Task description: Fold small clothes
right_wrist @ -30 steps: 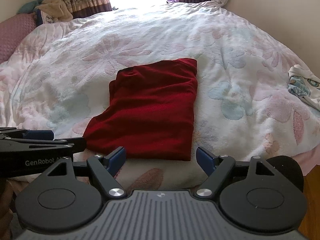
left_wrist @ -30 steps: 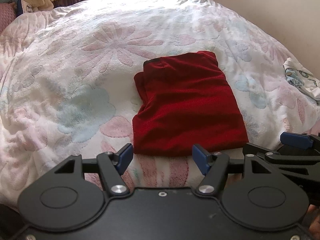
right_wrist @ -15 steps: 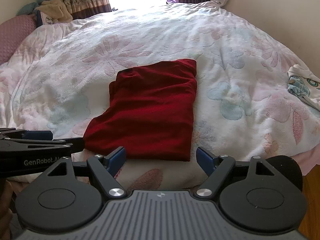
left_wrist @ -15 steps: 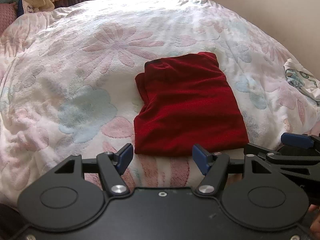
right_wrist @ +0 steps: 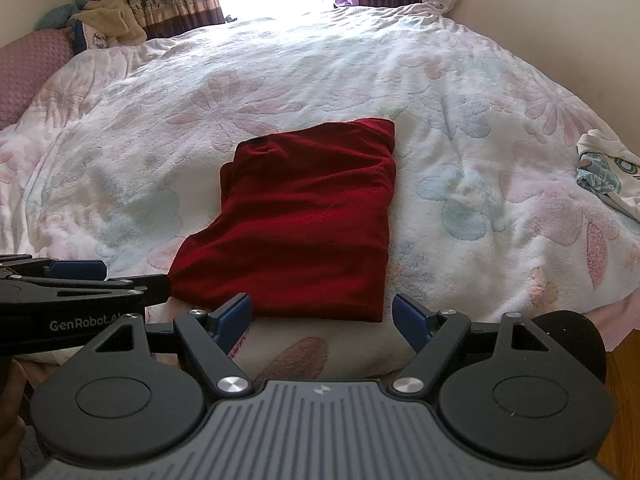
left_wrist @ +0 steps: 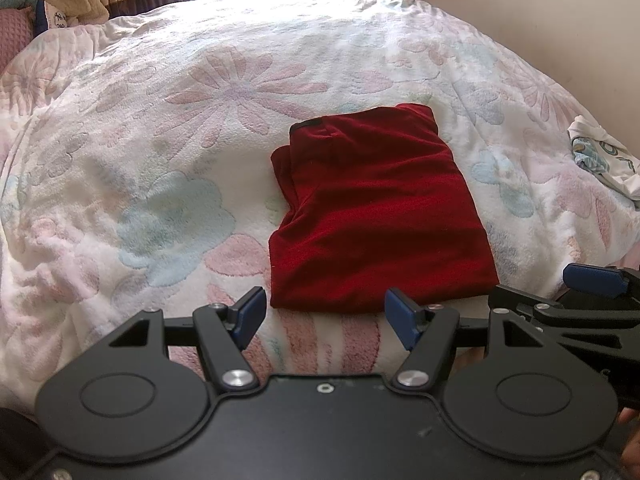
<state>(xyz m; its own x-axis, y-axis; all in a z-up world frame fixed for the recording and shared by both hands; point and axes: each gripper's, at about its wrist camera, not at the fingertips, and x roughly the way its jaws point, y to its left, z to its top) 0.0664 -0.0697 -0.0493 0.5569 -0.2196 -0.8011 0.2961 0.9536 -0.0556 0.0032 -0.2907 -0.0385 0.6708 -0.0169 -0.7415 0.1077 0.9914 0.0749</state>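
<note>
A dark red folded garment [left_wrist: 376,216] lies flat on the floral bedspread [left_wrist: 192,128], near the bed's front edge; it also shows in the right wrist view [right_wrist: 304,224]. My left gripper [left_wrist: 325,316] is open and empty, just in front of the garment's near edge. My right gripper [right_wrist: 322,318] is open and empty, also just short of that near edge. The right gripper shows at the right edge of the left wrist view [left_wrist: 576,304]. The left gripper shows at the left edge of the right wrist view [right_wrist: 80,284].
A white printed garment [right_wrist: 608,168] lies crumpled at the bed's right edge. Pillows and a beige cloth [right_wrist: 108,16] are piled at the far left by the curtains. A wall [right_wrist: 560,20] runs along the bed's right side. Wood floor [right_wrist: 624,380] shows at lower right.
Both grippers have drawn back slightly from the garment and tilted a little. The garment has not moved. Both grippers stay open.
</note>
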